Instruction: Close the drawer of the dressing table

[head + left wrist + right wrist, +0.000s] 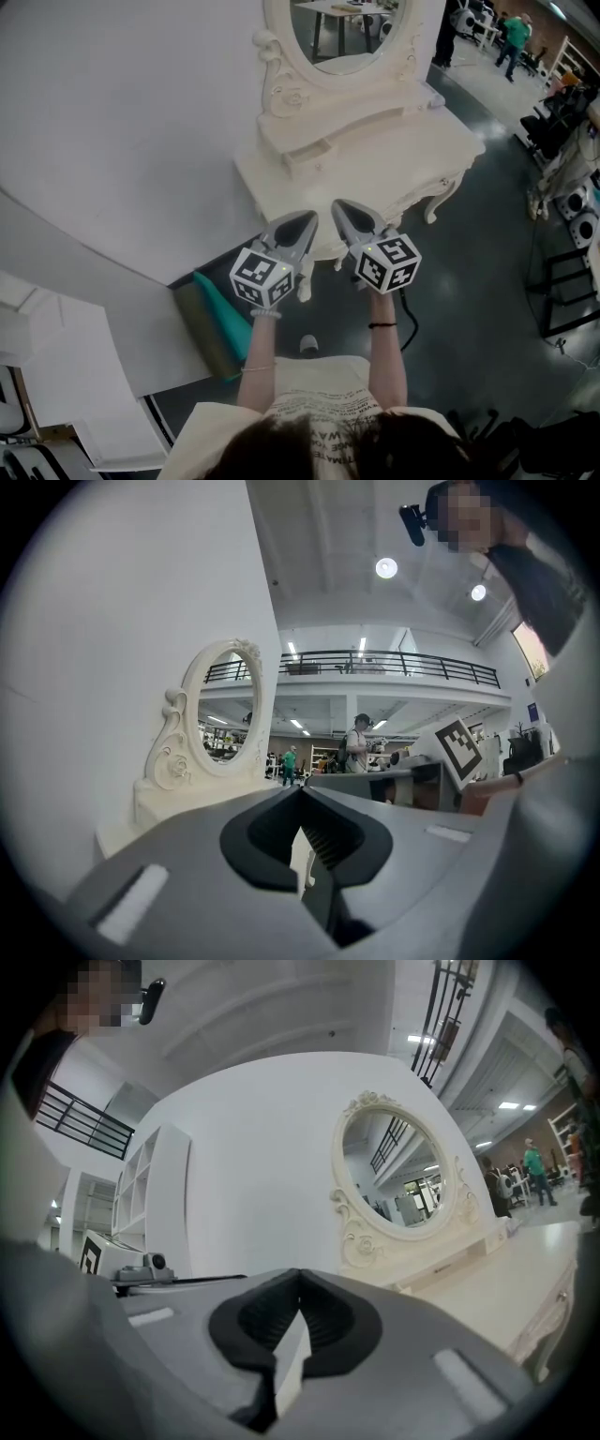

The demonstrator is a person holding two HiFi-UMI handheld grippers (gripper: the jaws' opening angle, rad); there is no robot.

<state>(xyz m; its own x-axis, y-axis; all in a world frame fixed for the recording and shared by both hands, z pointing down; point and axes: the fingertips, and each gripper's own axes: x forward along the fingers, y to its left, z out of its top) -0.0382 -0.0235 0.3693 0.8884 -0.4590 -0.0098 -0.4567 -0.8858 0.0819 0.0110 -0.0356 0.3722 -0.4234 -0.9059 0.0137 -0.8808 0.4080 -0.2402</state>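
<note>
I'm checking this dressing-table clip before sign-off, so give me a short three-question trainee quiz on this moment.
1. True or false: the left hand-held gripper and the right hand-held gripper both have their jaws together, with nothing held.
2. The mirror on the dressing table is: A) square B) oval C) triangular.
3. Fill in: in the head view, the teal object lies to the ______ of the person's arms.
Key: 1 true; 2 B; 3 left.
</note>
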